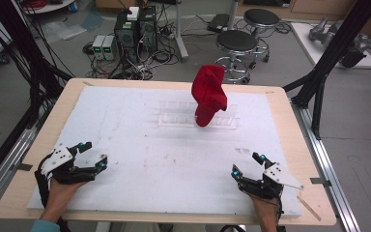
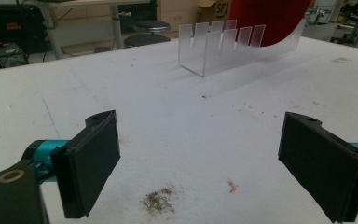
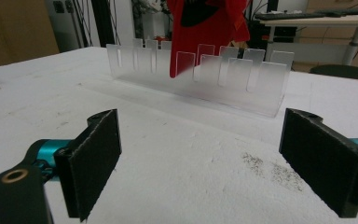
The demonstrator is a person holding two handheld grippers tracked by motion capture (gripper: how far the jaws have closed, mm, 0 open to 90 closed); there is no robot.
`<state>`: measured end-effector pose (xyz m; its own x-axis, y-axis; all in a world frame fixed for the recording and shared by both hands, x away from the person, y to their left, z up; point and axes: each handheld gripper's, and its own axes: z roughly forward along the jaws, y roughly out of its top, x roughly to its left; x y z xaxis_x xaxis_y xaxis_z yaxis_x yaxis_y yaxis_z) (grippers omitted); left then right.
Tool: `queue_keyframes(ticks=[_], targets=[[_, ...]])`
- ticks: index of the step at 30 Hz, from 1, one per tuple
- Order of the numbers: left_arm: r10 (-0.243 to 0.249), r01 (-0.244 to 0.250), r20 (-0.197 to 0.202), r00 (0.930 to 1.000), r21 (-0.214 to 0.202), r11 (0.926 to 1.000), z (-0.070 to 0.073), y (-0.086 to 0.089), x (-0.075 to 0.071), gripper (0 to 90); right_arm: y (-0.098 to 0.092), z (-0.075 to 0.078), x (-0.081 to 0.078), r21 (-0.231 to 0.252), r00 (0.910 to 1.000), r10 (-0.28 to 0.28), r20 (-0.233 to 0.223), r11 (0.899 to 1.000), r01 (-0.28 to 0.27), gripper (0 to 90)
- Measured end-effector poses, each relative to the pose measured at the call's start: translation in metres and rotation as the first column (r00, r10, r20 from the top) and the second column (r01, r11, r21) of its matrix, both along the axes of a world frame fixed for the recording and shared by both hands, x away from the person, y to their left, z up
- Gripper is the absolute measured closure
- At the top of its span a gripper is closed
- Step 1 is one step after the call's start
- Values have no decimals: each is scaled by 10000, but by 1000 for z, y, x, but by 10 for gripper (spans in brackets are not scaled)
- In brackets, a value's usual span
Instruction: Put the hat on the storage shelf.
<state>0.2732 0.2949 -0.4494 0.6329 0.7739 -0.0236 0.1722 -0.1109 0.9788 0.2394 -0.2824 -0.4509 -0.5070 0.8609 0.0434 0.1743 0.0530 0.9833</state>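
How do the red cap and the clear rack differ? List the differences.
The red cap is opaque and soft-looking; the clear rack is see-through and rigid, with slotted upright tabs. The cap stands tall and slumps at its top; the rack lies low and long across the white mat. The cap sits propped in the rack. Both lie beyond the open grippers.

Bright red cap (image 1: 208, 94) ahead of both tongs, sitting on a clear, frosted rack (image 1: 174, 121). White sheet (image 1: 140, 159) under the tongs, pale wood desk (image 1: 299, 150) around it. Black pads (image 2: 93, 158), teal accents.
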Motion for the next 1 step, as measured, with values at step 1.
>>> queue_keyframes(ticks=[1], targets=[[8,-8,37,10000,-30,10000,0,0,0,128,0,0,0,-12,10000,-22,38,10000,22,117]])
